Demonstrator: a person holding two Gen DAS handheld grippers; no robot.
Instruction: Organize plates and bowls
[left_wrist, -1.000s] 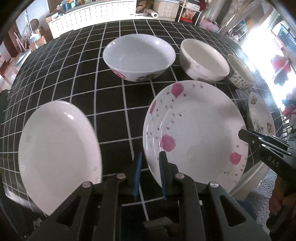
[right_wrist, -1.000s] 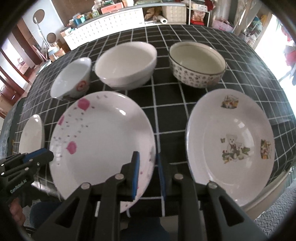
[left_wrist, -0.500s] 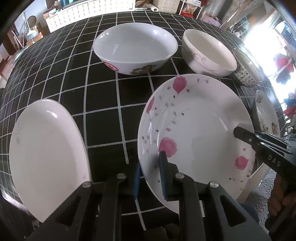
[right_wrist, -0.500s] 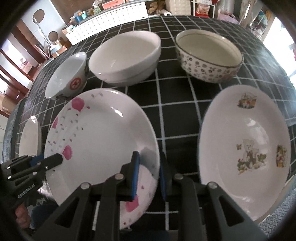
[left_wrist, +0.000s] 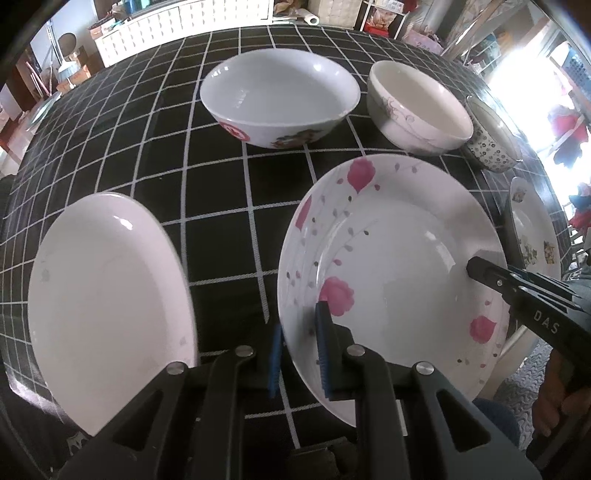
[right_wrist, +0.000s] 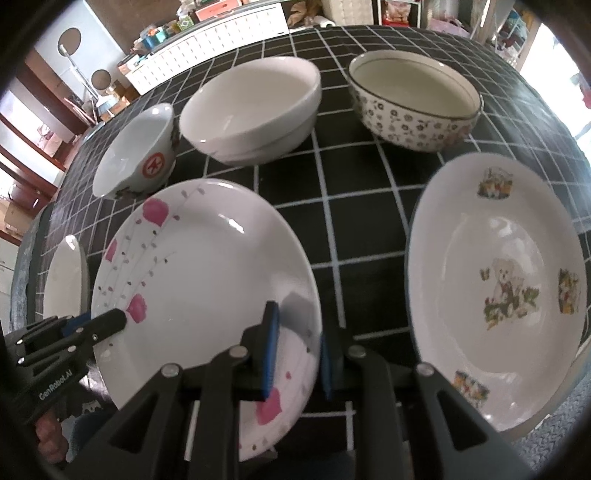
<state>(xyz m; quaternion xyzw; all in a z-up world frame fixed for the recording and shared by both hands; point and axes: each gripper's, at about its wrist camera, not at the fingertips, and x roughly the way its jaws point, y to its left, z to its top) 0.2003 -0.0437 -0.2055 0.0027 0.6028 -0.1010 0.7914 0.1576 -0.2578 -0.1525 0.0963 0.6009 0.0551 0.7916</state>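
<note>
Between both sets of jaws, the pink-flower plate (left_wrist: 391, 258) is getting pinched by its near rim, one gripper on each side. The left gripper (left_wrist: 299, 354) is clamping the plate's left edge, one blue pad (left_wrist: 325, 350) on top of the rim and the other tucked underneath. The right gripper (right_wrist: 295, 354) is doing the same on the right edge, so both are closed on the plate rather than gaping or empty.

My guess on why two grippers: it's a wide, shallow, slippery plate, and one pinch at the rim would let it swing down. Gripping both sides is keeping it level. From the left view it looks like it's tipping up slightly off the checked tablecloth (left_wrist: 221, 206), though I can't tell for sure that it's clear of it.

Just left of the left jaws a plain white plate (left_wrist: 107, 302) is sitting flat, and that's probably where this one is heading for stacking. Just right of the right jaws the teddy-bear plate (right_wrist: 498, 288) is lying near the table edge.

Well beyond the jaws the bowls are lining up in a row: a white bowl with a red mark (left_wrist: 280, 99), a cream bowl (left_wrist: 419, 107), and a dotted-flower bowl (right_wrist: 413, 107). All three are looking empty, nothing nested in them yet. The plates are holding nothing either.
</note>
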